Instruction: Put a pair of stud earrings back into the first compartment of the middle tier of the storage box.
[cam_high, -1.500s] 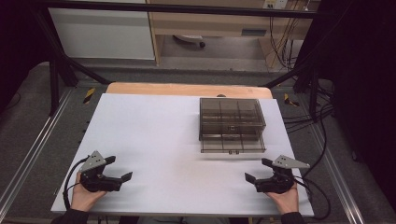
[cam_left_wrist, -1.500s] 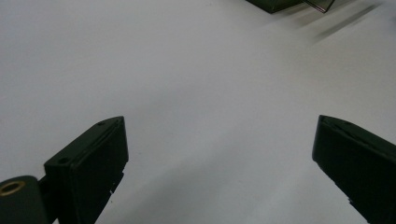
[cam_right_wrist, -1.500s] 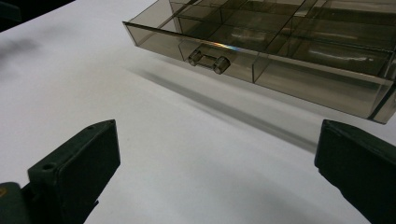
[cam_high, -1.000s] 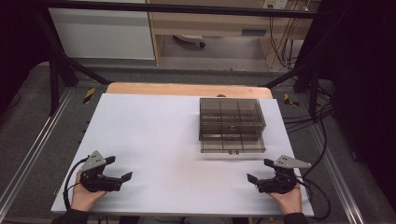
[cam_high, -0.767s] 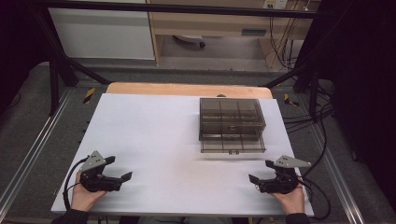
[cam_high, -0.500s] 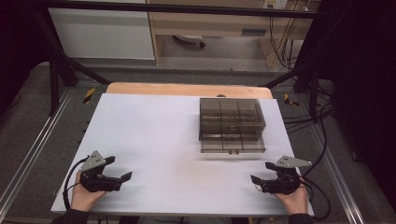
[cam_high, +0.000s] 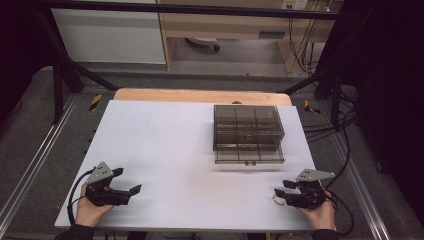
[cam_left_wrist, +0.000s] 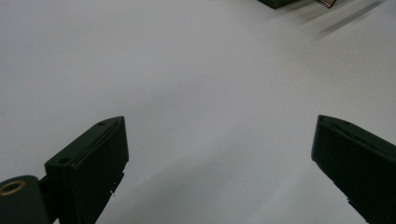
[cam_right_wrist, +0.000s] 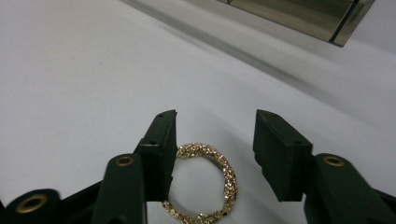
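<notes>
1. The right gripper (cam_high: 283, 190) is sitting at about 4 o'clock on the white table (cam_high: 175, 150), cradled in the person's right hand (cam_high: 317, 212), with its jaws pointing toward 9 o'clock.
2. In the right gripper view its jaws are standing apart, released, straddling a gold beaded bracelet (cam_right_wrist: 205, 184) that is lying flat on the white surface.
3. The bracelet's upper left arc is lying right against the inner face of the jaw on the left of that view; the other jaw is standing clear of it, so nothing is being squeezed.
4. From the high view the bracelet (cam_high: 278, 198) is showing as a small gold ring at the gripper's tips, near the table's front edge at 5 o'clock.
5. The left gripper (cam_high: 129, 182) is resting at about 8 o'clock, held in the left hand (cam_high: 87, 210), with jaws aimed toward 3 o'clock.
6. In the left gripper view its jaws are spread wide over bare white tabletop, gripping nothing.
7. The smoky transparent drawer box (cam_high: 248, 132) is sitting at about 2 o'clock, well apart from both grippers, and its lower drawer is jutting out toward the person.
</notes>
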